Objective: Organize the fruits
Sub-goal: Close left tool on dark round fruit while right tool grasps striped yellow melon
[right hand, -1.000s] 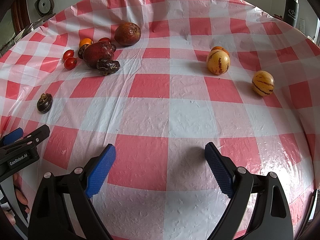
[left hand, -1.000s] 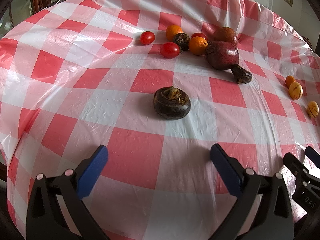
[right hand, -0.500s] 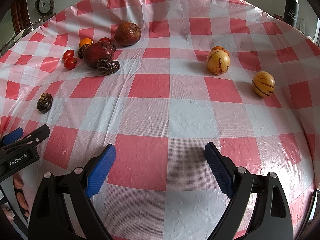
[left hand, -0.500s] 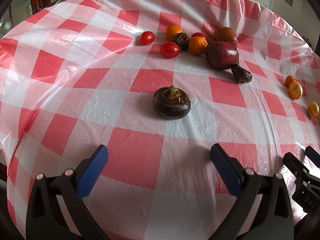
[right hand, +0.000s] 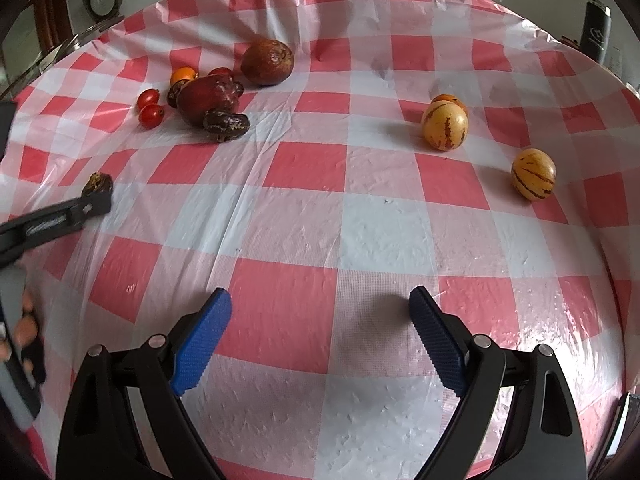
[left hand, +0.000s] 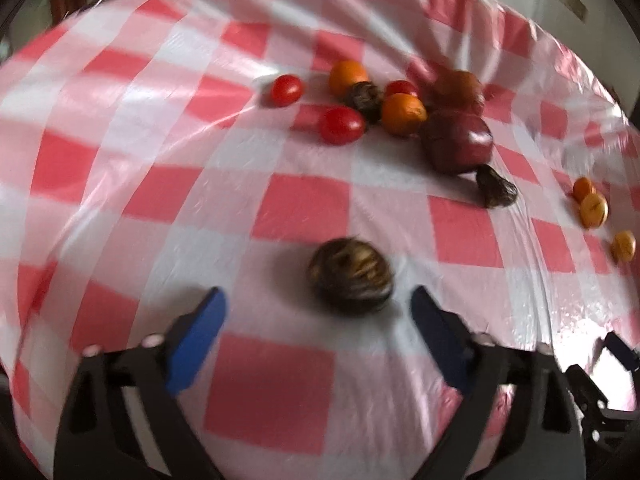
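A dark brown water chestnut [left hand: 351, 276] lies on the checked tablecloth [left hand: 280, 380], just ahead of and between the blue pads of my left gripper [left hand: 316, 292]. Its jaws are closing, and neither pad touches the chestnut. From the right wrist view the chestnut [right hand: 97, 183] shows at the far left, partly behind a left fingertip. My right gripper [right hand: 320, 294] hangs open over bare cloth, nothing between its fingers. Further back sits a cluster: cherry tomatoes [left hand: 341, 125], small oranges [left hand: 402, 114], a dark red fruit [left hand: 458, 142] and a brown round fruit [right hand: 267, 62].
Two yellow striped fruits [right hand: 445, 125] [right hand: 534, 174] and a small orange [right hand: 448, 100] lie at the right of the table. A dark bottle [right hand: 596, 30] stands beyond the far right edge. The cloth drops off at the round table's edge.
My left gripper has moved forward, so the water chestnut now lies between its fingertips, and its jaws have narrowed. The right gripper has stayed where it was.
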